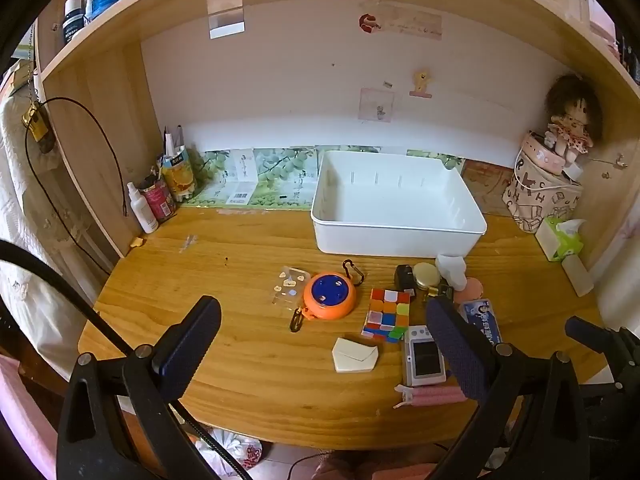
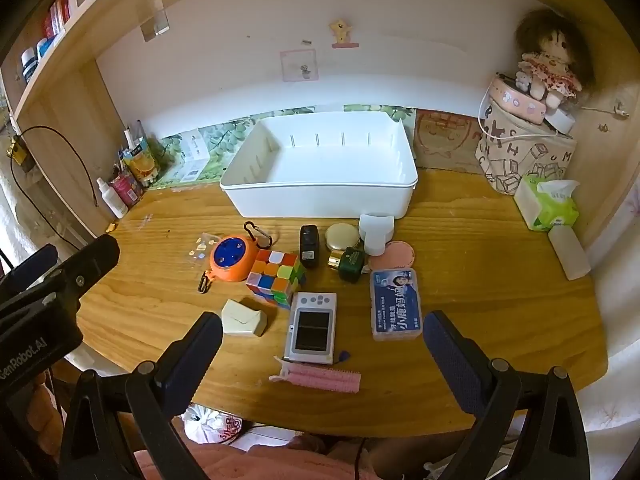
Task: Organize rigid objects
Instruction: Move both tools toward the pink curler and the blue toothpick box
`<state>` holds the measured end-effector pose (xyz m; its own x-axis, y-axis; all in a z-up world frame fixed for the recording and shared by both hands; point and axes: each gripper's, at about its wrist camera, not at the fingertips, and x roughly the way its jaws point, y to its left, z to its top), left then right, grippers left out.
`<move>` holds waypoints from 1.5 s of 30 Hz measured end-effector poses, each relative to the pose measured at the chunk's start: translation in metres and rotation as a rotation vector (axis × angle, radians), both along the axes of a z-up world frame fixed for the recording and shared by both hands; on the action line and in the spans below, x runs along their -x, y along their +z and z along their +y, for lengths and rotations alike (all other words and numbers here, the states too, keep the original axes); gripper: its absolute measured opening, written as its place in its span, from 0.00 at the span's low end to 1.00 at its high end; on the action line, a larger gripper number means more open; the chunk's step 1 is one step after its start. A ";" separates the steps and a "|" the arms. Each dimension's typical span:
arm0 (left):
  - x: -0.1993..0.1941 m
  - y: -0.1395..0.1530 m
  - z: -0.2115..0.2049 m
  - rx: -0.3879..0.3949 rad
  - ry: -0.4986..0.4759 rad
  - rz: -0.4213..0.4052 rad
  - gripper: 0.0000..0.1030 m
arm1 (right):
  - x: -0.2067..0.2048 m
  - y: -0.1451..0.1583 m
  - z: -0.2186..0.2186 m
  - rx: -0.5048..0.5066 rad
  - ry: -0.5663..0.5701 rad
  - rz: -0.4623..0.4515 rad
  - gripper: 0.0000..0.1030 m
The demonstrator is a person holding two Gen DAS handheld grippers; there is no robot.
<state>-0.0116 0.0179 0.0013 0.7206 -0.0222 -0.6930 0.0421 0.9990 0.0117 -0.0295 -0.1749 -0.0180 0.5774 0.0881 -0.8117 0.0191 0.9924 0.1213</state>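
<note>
White bin at tabletop back edge, nothing inside; cube, orange reel, blue box and rest unsorted near front. Left tool, right tool: wide open, holding nothing.

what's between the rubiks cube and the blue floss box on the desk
In the right wrist view, a dark green jar with a gold cap lies between the rubik's cube and the blue box; a black charger sits behind.
</note>
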 end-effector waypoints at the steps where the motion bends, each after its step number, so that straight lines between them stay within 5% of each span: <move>1: 0.001 0.001 0.001 0.000 -0.007 -0.007 0.99 | 0.001 0.000 0.001 -0.001 -0.004 0.000 0.98; 12: 0.003 -0.007 0.016 0.052 -0.085 -0.018 0.99 | 0.011 0.000 0.023 0.033 -0.026 -0.005 0.98; 27: -0.018 -0.033 0.036 0.223 -0.171 0.103 0.99 | 0.021 -0.007 0.025 0.084 -0.185 -0.016 0.98; 45: -0.041 -0.071 0.001 0.191 -0.189 0.333 0.99 | 0.015 -0.034 -0.006 0.056 -0.237 0.082 0.98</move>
